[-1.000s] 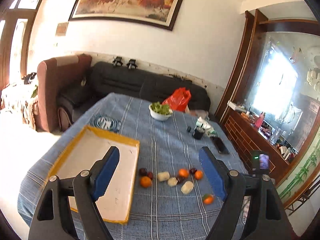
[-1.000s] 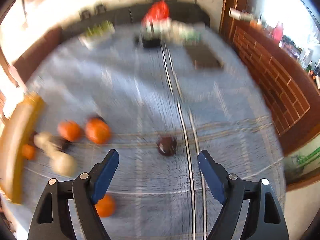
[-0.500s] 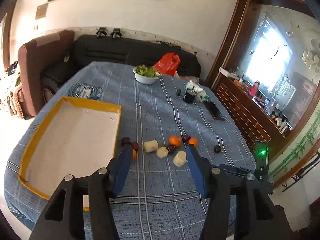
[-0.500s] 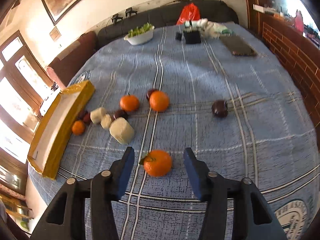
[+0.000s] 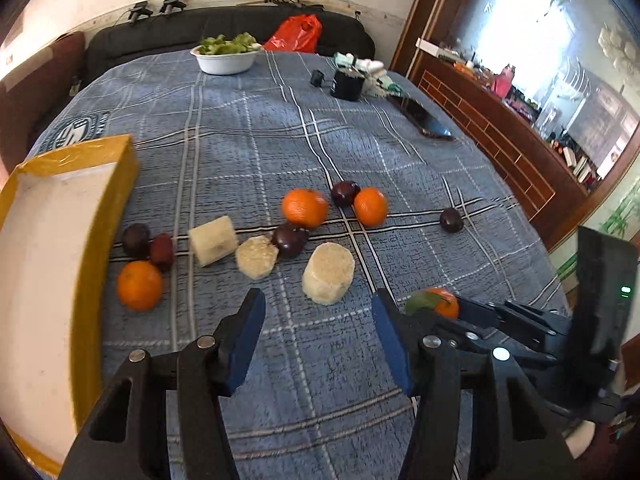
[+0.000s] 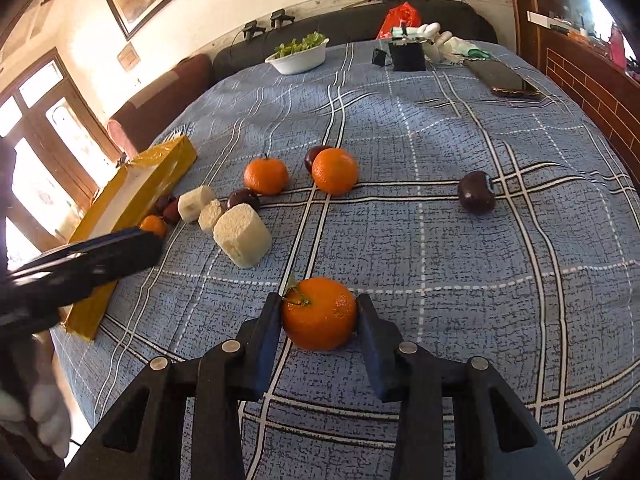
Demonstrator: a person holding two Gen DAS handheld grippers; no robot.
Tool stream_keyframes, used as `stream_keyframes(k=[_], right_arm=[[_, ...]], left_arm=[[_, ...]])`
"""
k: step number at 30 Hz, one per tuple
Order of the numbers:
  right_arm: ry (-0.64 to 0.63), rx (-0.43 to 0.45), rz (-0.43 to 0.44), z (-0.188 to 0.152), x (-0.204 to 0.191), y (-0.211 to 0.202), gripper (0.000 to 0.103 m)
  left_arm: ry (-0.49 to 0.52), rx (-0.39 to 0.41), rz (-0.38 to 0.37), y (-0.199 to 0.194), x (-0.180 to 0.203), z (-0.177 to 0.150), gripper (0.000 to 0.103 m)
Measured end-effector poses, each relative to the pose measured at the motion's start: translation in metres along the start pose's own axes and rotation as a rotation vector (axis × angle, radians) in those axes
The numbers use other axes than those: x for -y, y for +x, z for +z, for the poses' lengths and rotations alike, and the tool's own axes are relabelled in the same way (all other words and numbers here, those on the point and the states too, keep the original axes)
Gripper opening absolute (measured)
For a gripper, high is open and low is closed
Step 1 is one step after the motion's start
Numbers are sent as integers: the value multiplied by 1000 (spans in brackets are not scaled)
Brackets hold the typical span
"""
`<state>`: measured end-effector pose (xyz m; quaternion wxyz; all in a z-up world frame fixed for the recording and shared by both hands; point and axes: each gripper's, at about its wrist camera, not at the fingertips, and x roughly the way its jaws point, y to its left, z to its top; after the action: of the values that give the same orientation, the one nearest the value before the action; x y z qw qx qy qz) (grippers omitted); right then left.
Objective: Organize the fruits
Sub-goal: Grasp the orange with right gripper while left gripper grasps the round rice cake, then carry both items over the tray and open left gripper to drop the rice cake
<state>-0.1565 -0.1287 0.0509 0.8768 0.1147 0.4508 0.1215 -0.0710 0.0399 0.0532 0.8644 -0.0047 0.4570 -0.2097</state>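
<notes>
My right gripper [image 6: 319, 314] is shut on an orange with a leaf [image 6: 319, 313] that rests on the blue plaid cloth; the same orange shows in the left wrist view [image 5: 442, 303]. My left gripper [image 5: 318, 312] is open and empty, low over the cloth just short of a pale cut chunk [image 5: 329, 267]. Ahead lie more oranges [image 5: 305, 208] [image 5: 370, 206] [image 5: 139, 285], dark plums [image 5: 289, 239] [image 5: 451, 220] and other pale chunks [image 5: 213, 234]. A yellow-edged tray [image 5: 48, 240] lies at the left.
A white bowl of greens [image 5: 226, 56], a black cup [image 5: 348, 83], a phone [image 5: 426, 120] and a red bag [image 5: 298, 34] are at the far end of the table. A sofa stands behind, a wooden cabinet [image 5: 500, 128] at the right.
Both grippers dropped toward the cloth and moved in on the fruit. My right gripper closed from open onto the leafed orange. My left gripper stays open.
</notes>
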Motion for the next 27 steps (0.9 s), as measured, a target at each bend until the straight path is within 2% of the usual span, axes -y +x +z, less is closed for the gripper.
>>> stream_keyframes(k=[8, 10, 11, 12, 15, 22, 27], right_arm=[[51, 8, 43, -1, 11, -3, 41], [47, 13, 46, -2, 10, -4, 41], [46, 15, 45, -2, 10, -4, 41], [45, 17, 45, -2, 9, -5, 41], [44, 23, 35, -2, 8, -6, 41], [-5, 51, 10, -2, -2, -11, 41], [-54, 85, 44, 2, -25, -30, 41]], left_arm=[[120, -40, 37, 41, 23, 12, 50], [124, -50, 58, 50, 24, 14, 45], [126, -52, 78, 52, 23, 14, 36], [123, -49, 95, 52, 21, 14, 32], [57, -44, 55, 45, 10, 14, 32], [-93, 101, 46, -29, -23, 5, 32], [-174, 219, 122, -99, -68, -7, 32]])
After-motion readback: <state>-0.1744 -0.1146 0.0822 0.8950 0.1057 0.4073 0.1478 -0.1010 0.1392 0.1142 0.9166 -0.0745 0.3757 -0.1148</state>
